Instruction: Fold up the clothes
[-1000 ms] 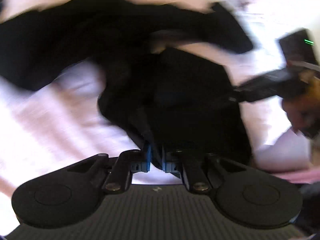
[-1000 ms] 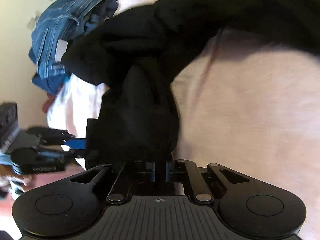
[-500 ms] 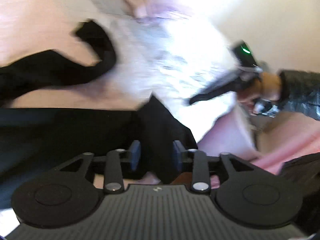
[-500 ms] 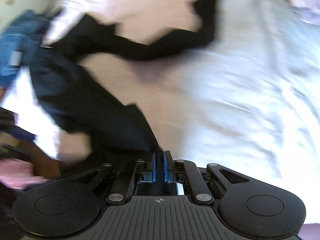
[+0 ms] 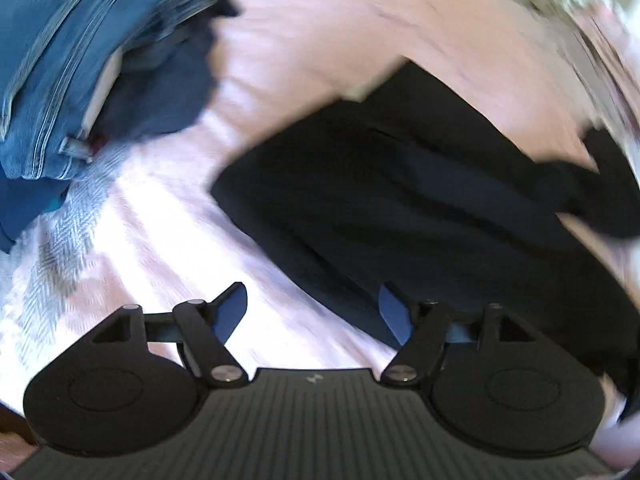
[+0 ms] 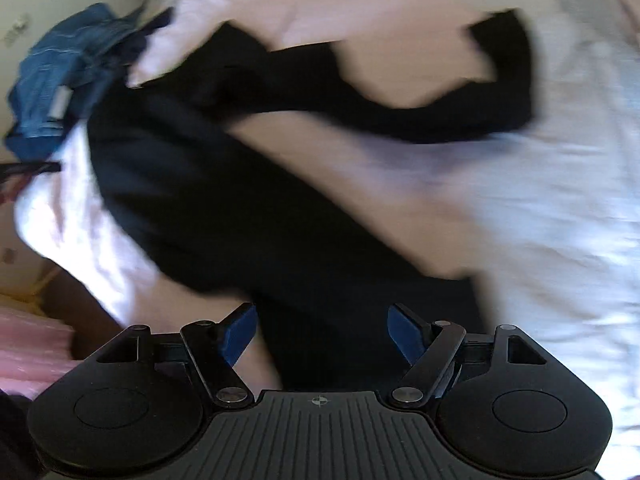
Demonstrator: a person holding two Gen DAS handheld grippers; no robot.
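A black long-sleeved garment [image 5: 420,200] lies spread on the pale pink bed sheet [image 5: 320,40]. In the right wrist view the same garment [image 6: 240,208] stretches from the fingers toward the back, one sleeve [image 6: 480,112] curling off to the right. My left gripper [image 5: 312,312] is open above the sheet, its right finger at the garment's near edge. My right gripper [image 6: 322,334] is open too, with the garment's hem lying between and under its blue fingertips, not pinched.
A pile of blue jeans and dark clothes [image 5: 72,80] lies at the back left of the bed, also seen as the jeans pile [image 6: 60,84] in the right wrist view. The bed's left edge and pink bedding [image 6: 36,344] sit lower left there.
Both grippers were shut on the black garment and have opened, letting it drop flat on the bed. The left camera swung round toward the jeans pile.
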